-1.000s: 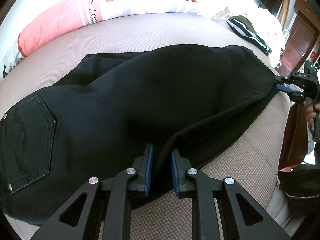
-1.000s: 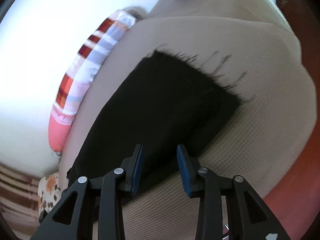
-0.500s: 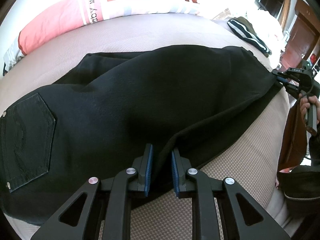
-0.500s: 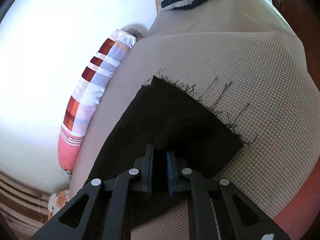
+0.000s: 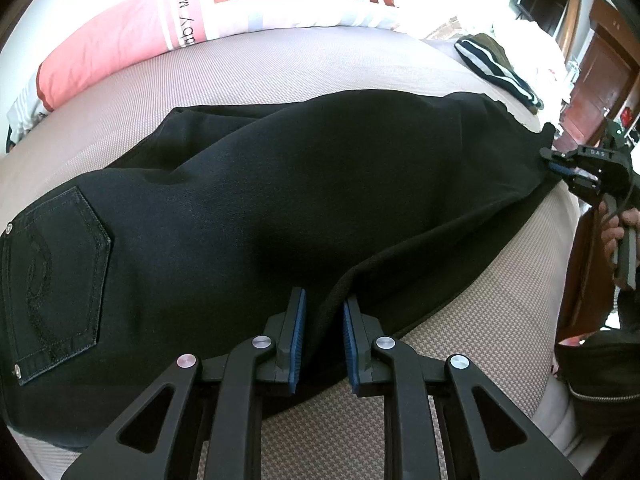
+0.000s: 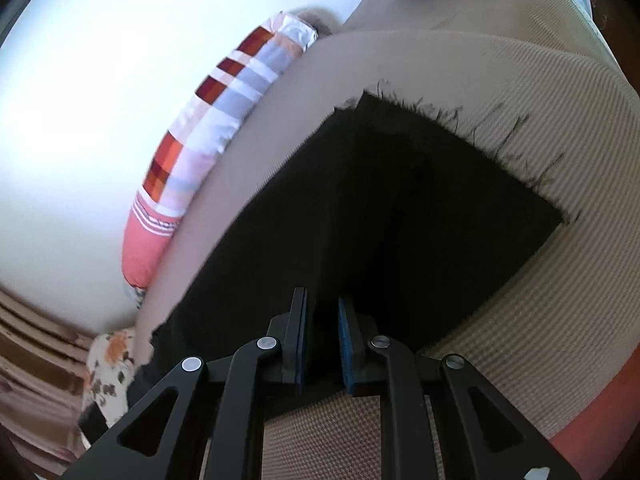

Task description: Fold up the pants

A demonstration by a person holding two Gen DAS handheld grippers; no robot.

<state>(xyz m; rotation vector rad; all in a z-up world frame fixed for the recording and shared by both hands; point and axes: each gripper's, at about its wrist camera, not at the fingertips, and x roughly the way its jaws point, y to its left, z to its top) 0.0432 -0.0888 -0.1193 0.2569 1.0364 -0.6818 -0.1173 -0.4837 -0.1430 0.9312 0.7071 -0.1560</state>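
Black denim pants (image 5: pixel 280 200) lie on the beige woven bed (image 5: pixel 280 64); left tongs (image 5: pixel 323 334) clench their edge, right tongs (image 6: pixel 322 340), loosening slightly, pinch the frayed hem.

The black denim pants (image 5: pixel 280 208) are matt, tightly woven cloth, stitched at the back pocket (image 5: pixel 56 280) and frayed at the hem (image 6: pixel 480 128). The beige bed cover (image 5: pixel 280 68) is a coarse, ribbed weave. Each matt black plastic hand-held gripper (image 5: pixel 323 340) has ridged blue pads (image 5: pixel 298 340) and shiny metal rivets (image 5: pixel 262 343).
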